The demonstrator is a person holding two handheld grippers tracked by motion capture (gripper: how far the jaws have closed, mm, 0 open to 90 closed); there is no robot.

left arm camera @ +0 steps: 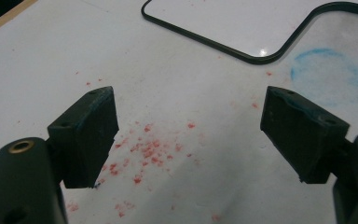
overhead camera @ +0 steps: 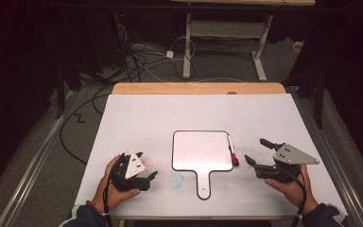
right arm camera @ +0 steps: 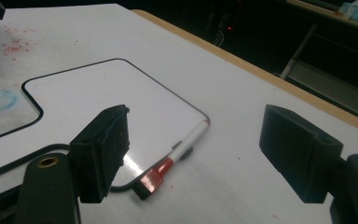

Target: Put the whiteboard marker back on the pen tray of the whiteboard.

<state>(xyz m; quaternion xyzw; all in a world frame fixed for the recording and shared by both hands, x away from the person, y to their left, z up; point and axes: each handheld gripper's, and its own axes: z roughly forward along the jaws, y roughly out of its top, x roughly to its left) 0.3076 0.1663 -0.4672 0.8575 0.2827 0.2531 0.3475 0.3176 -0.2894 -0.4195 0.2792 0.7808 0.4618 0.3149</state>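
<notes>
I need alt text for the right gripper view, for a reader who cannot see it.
The right gripper hovers with open, empty jaws over a white table. Between and beyond the jaws a marker with a red cap lies along the edge of a small whiteboard.

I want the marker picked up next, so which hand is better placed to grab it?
Right. The right gripper is open and nearest the marker at the whiteboard's right edge; the left gripper sits across the board.

Dim overhead light falls on the white table (overhead camera: pixel 137 118); the far room stays near black. Glare spots the whiteboard (right arm camera: pixel 135 163). Near jaws appear soft and grainy.
</notes>
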